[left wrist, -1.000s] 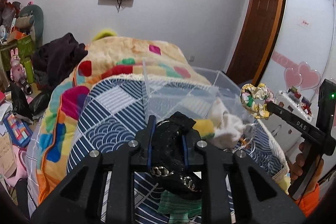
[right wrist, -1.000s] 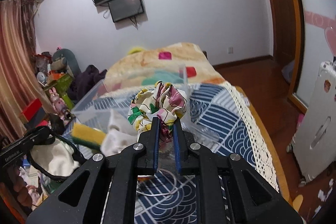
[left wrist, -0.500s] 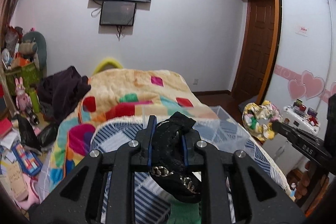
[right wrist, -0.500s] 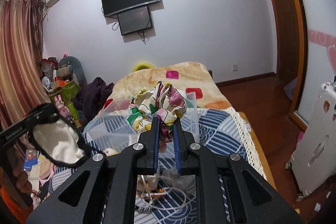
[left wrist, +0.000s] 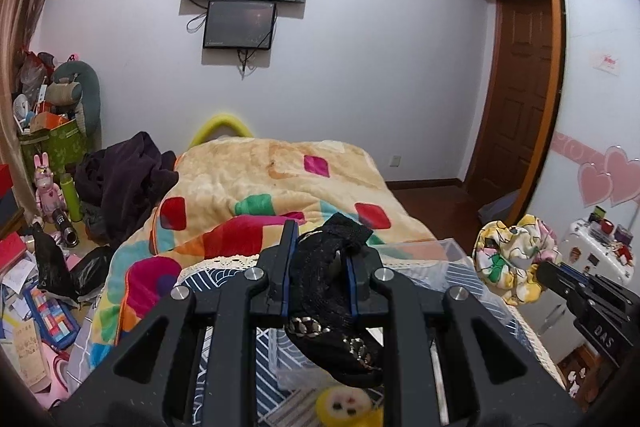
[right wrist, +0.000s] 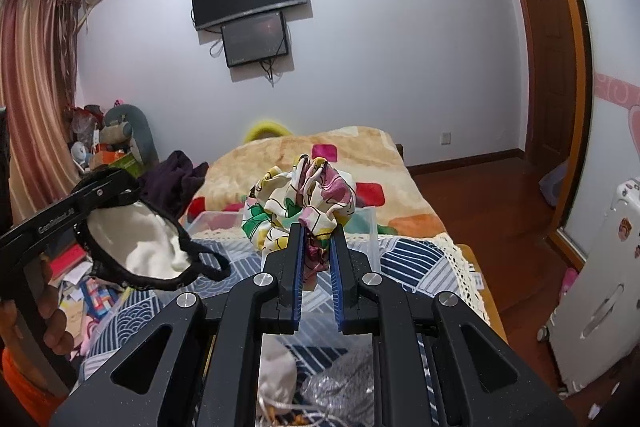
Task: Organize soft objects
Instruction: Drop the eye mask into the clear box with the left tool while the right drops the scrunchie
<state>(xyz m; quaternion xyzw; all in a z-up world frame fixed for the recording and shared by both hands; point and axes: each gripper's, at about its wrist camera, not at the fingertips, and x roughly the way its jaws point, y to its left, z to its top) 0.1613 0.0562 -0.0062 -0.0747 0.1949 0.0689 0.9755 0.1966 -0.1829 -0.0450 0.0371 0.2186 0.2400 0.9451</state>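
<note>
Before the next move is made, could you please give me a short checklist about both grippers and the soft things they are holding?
1. Left gripper closed on the black lace piece: ok.
2. Right gripper closed on the floral scrunchie: ok.
3. The two held items apart from each other: ok; the scrunchie hangs well to the right of the lace piece in the left view.
4. Clear plastic box on the bed within view: ok.
5. Free space inside the box for both items: cannot tell; the grippers hide most of it.
6. Lace piece hanging free of the box rim: cannot tell.
</note>
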